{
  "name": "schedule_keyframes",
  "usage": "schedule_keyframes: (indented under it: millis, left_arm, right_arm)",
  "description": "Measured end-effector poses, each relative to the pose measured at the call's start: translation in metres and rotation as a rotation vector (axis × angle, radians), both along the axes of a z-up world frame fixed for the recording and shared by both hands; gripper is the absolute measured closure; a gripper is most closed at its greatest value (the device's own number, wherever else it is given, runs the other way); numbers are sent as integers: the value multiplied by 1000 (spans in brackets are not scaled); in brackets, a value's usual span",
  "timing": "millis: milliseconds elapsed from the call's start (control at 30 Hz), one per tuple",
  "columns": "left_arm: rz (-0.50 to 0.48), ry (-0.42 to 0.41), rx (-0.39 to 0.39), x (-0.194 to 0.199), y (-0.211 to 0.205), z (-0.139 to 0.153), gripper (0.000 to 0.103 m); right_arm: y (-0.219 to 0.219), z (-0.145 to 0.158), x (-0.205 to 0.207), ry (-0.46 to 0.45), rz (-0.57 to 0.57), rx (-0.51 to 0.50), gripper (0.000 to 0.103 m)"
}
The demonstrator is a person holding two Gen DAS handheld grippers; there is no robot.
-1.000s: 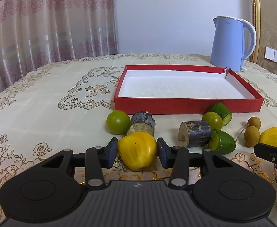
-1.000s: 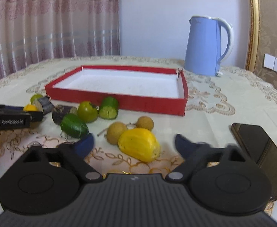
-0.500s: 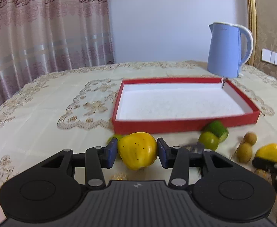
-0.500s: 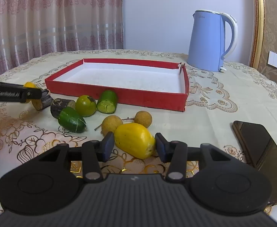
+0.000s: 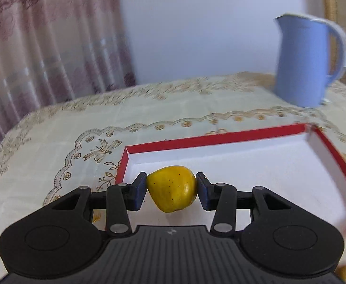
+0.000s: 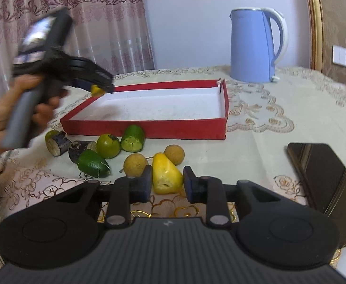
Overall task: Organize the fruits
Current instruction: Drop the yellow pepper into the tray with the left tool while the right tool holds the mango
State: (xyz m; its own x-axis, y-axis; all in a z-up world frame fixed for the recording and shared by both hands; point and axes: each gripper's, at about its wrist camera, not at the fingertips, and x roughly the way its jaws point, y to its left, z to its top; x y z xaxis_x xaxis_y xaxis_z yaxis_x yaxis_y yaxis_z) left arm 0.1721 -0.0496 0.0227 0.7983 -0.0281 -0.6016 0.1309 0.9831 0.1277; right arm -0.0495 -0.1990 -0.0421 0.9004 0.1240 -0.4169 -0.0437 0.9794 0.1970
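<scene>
A: Yellow fruit (image 5: pixel 171 193), clamped between the pads of the left gripper (image 5: pixel 171 190), carried above the near left corner of the red tray (image 5: pixel 215 139). Not yet set down.

B: Second yellow fruit (image 6: pixel 166 175), pinched upright in the right gripper (image 6: pixel 167 181), jaws just drawn in onto it. Base apparently on the tablecloth (image 6: pixel 255 142), though hidden behind the pads.

A: Tray floor white and bare. Nothing delivered so far.

B: Left on the cloth, in front of the tray's near wall: two brown round fruits (image 6: pixel 135 164), a green round fruit (image 6: pixel 108 146), two green cut pieces (image 6: pixel 132 138), two dark bark-covered stubs (image 6: pixel 57 143).

A: Tray walls low, red rim all round; lifting clear of the near wall needed for every piece.

B: Open cloth to the right of the tray. Dark phone (image 6: pixel 326 177) close at the right, blue kettle (image 6: pixel 255 47) behind the far right corner, both out of the straight path.

A: Left gripper already over the tray's left end; right half free for the second fruit.
</scene>
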Motion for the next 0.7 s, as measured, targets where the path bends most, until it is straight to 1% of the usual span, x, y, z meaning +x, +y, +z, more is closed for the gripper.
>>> schedule_keyframes:
  millis: [67,100,133,167,200,233,333,433,500,533,567,700]
  left_arm:
    - [-7,23,1,10,-3,-4,58]
    - [1,33,8,11,-4,-5,52]
    - [5,32,12,9,-4,-5,39]
    - [1,21,13,5,-3,-4,30]
    - [-5,1,17,0,-1,-2,17]
    - [-1,-26,28,-7,-1,1,15]
    - [20,-91,73,-30,3,10,15]
    - [53,-144,70,-64,13,17,15]
    - [78,-173,72,-87,20,15,14]
    - [92,-180,73,-97,22,13,10]
    - [108,-186,70,-105,25,10,10]
    - [151,-173,61,-124,33,-2,9]
  right_arm:
    - [0,0,2,4,-6,-7,77]
    - [0,-1,3,6,-5,-5,77]
    - [-1,-1,4,7,-5,-4,77]
    - [-1,-1,4,7,-6,-5,77]
    - [-1,-1,4,7,-7,-4,77]
    - [-1,-1,5,6,-8,-5,77]
    - [-1,-1,3,2,-10,-2,77]
    - [-3,2,1,-9,-14,-1,77]
    - [-3,4,-1,-16,-18,-1,77]
    - [-3,5,-1,-19,-18,-1,77]
    - [-3,6,-1,-20,-18,-2,77]
    - [-1,9,-2,-28,-11,3,77]
